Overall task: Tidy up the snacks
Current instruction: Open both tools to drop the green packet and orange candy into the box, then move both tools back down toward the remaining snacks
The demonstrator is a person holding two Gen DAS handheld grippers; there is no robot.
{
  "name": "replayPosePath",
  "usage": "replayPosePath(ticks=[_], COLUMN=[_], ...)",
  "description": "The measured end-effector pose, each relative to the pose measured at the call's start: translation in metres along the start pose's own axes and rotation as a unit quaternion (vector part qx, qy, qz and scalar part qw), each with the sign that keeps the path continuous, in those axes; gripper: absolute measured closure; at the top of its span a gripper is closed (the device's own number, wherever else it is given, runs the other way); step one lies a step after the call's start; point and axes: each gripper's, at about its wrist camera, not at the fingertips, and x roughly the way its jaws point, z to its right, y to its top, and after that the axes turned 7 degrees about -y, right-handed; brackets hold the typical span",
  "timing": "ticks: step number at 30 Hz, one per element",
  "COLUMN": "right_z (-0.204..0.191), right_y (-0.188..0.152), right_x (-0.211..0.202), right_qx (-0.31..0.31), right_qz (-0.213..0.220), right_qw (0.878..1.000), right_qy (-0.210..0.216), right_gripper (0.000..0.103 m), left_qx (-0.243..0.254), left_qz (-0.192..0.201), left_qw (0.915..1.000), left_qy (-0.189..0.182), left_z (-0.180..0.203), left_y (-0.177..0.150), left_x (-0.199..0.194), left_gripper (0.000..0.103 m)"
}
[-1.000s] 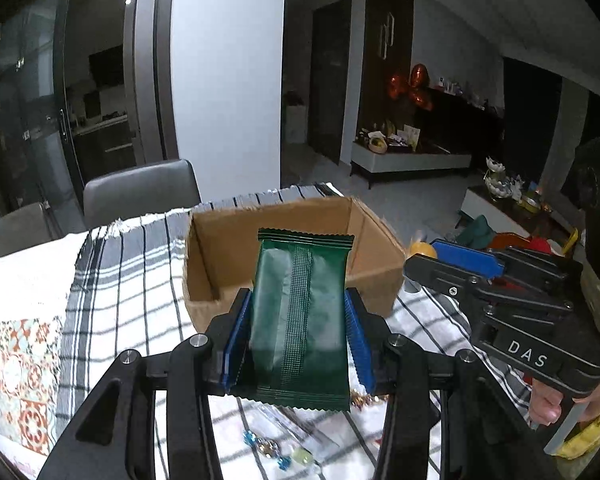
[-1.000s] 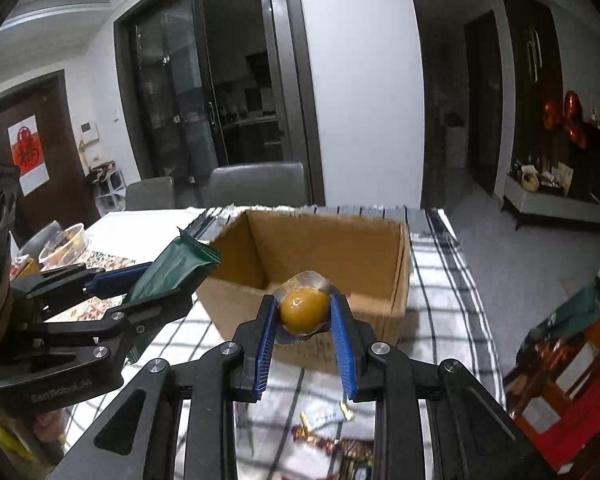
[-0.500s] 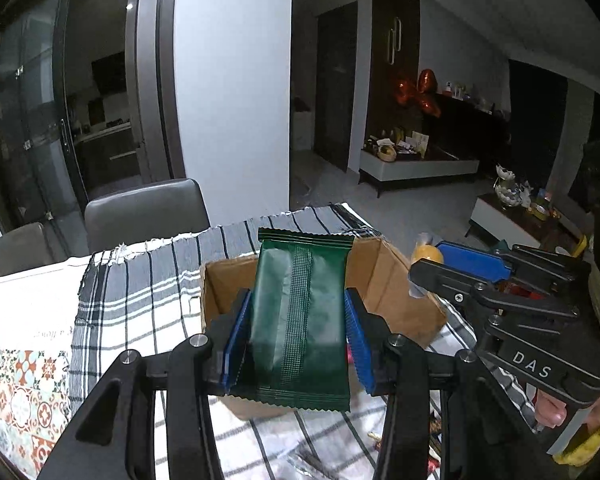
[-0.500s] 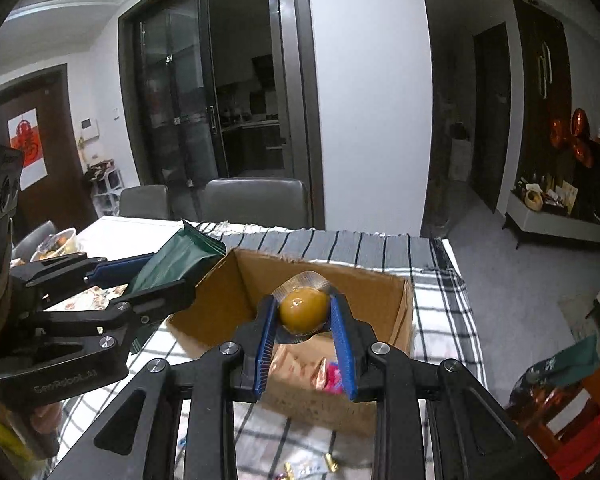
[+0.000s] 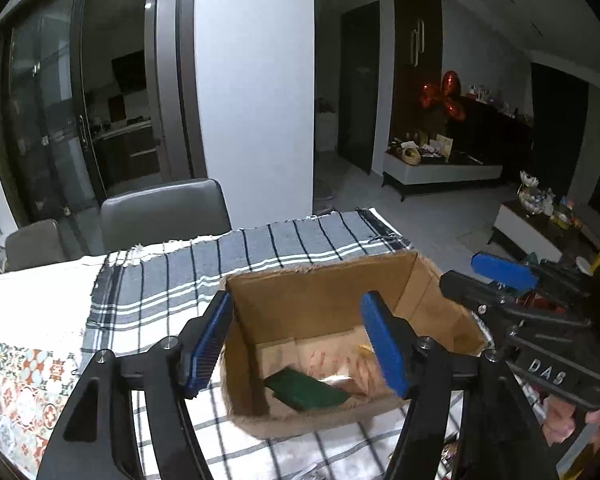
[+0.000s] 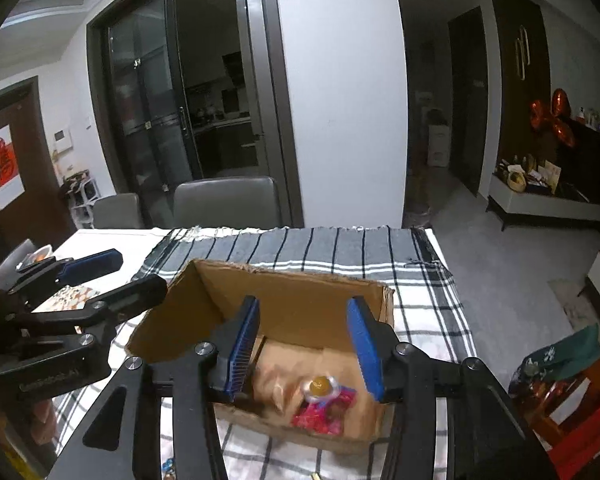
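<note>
Green packet, blurred, inside box

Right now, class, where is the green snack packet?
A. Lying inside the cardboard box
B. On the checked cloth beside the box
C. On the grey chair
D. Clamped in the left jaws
A: the green snack packet lies on the floor of the cardboard box, below the empty left jaws.

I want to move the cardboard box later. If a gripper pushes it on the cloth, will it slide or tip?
The cardboard box is low and wide, so it probably slides rather than tips. Holding only a few snacks, it looks light. The checked cloth may bunch under it.
</note>
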Motion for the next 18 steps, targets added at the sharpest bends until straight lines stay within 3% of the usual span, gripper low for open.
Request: replayPosePath(ticks=[7, 18], right_z=[-0.011, -0.043], right_y=[-0.024, -0.065], right_x=[-0.029, -0.06], right_qx=[-0.013, -0.021], right_qz=[0.014, 0.008], right_qw=[1.0, 0.998], right_qy=[0.003, 0.052], right_gripper=[0.056, 0.056], left_qx=[0.008, 0.02], left_qz=[0.003, 0.014], left_qw=[1.0, 0.9997], left_qy=[0.002, 0.006], left_z=[0.005, 0.008], left_y=[-0.025, -0.067], left_x=[-0.028, -0.082], left_gripper=[0.037, 0.037])
